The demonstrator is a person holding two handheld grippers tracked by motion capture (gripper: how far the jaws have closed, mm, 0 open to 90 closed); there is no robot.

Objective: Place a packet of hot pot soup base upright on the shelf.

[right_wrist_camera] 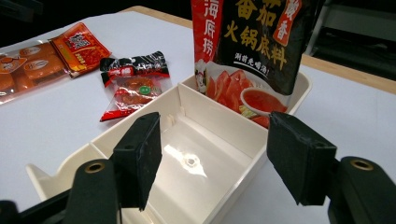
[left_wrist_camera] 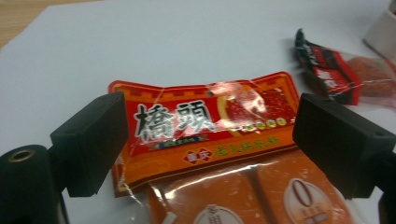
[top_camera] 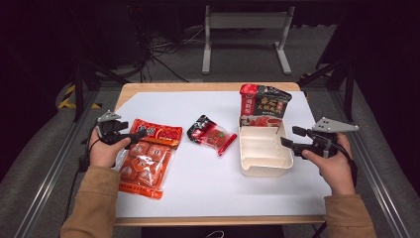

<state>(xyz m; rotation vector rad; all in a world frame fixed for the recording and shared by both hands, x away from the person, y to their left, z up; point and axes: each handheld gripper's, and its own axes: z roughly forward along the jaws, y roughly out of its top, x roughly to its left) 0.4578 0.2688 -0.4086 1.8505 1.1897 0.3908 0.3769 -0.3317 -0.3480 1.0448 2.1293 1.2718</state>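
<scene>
A large orange snack packet (top_camera: 146, 159) lies flat at the left of the white mat. My left gripper (top_camera: 136, 133) hovers open over its top end, and the packet's red header (left_wrist_camera: 210, 126) sits between the wide-apart jaws. A small red-and-black packet (top_camera: 213, 135) lies mid-table. A cream divided box (top_camera: 262, 171) stands to the right, with a black-and-red pouch (top_camera: 263, 105) upright in its far compartment. My right gripper (top_camera: 291, 136) is open beside the box's right wall. Its jaws frame the empty near compartment (right_wrist_camera: 224, 119) and the pouch (right_wrist_camera: 252, 46).
The small packet (left_wrist_camera: 336, 70) lies right of the orange one, with a corner of the box (left_wrist_camera: 385, 28) beyond it. The white mat (top_camera: 198, 188) covers a wooden table. The table's metal side rails run along both sides, and a grey stand sits on the floor behind.
</scene>
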